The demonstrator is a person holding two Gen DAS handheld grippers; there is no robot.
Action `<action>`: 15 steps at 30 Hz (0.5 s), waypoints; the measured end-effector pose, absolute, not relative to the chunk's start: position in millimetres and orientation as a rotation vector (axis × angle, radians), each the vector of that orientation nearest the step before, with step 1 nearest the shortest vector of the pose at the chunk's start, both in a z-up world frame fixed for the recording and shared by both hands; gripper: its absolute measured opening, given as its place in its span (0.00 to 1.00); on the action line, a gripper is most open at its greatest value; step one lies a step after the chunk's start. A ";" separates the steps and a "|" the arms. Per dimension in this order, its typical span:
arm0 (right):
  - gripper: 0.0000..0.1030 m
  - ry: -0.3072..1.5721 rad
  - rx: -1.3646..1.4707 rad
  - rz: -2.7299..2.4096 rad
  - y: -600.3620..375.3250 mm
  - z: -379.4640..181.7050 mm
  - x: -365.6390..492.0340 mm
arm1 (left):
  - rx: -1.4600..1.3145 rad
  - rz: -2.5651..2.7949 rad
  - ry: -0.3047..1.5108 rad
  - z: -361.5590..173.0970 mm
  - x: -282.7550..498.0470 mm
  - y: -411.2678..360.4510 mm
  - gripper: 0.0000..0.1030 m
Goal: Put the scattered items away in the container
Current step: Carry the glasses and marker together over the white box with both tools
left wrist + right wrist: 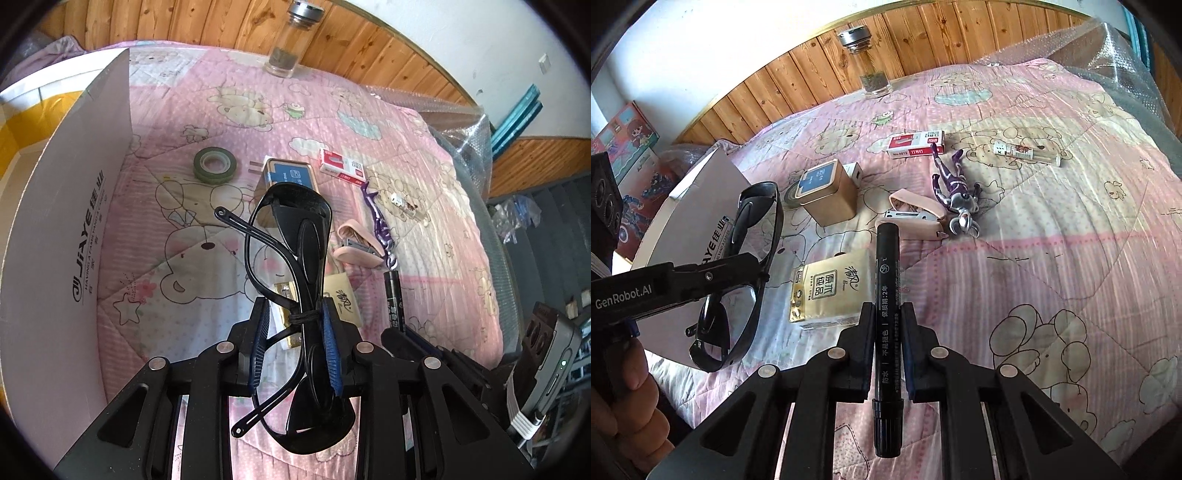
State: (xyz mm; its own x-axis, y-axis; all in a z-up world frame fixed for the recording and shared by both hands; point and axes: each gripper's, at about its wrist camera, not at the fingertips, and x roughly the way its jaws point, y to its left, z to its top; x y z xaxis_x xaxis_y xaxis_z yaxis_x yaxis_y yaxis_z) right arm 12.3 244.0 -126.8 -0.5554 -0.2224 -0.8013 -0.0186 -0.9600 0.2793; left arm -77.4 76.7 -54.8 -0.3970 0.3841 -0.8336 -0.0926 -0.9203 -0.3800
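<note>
My left gripper (295,314) is shut on a pair of black glasses (291,236), which hang folded above the pink quilt; the same glasses (746,258) show at the left of the right wrist view. My right gripper (886,314) is shut on a black marker (888,314) that points forward over the quilt. A white cardboard box (74,229) stands at the left, beside the glasses. Scattered on the quilt lie a green tape roll (215,164), a gold tin (827,195), a tissue pack (831,291), a pink stapler (916,216), a purple figure (955,192) and a staples box (916,144).
A glass jar (866,62) stands by the wooden headboard (775,85) at the far edge. A small clear tube (1027,153) lies at the right of the quilt. Bubble wrap (465,125) covers the bed's right side. A person's hand (631,398) holds the left gripper's handle.
</note>
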 end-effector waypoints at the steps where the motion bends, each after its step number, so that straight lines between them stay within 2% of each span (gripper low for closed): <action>1: 0.14 -0.387 1.416 -2.643 243.2 -125.3 13.6 | -1.523 2.375 -0.403 -53.7 -75.7 75.9 0.28; 15: 0.14 -0.312 1.368 -2.635 215.5 -95.0 23.5 | -1.441 2.376 -0.486 -30.9 -58.5 54.3 0.28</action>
State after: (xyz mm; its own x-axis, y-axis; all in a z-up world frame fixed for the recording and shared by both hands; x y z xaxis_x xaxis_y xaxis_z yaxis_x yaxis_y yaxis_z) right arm 23.5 215.5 -95.0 -0.5707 -0.2324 -0.7876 0.0419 -0.9661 0.2547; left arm -58.5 54.3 -30.9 -0.4405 0.4368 -0.7843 -0.0938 -0.8913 -0.4437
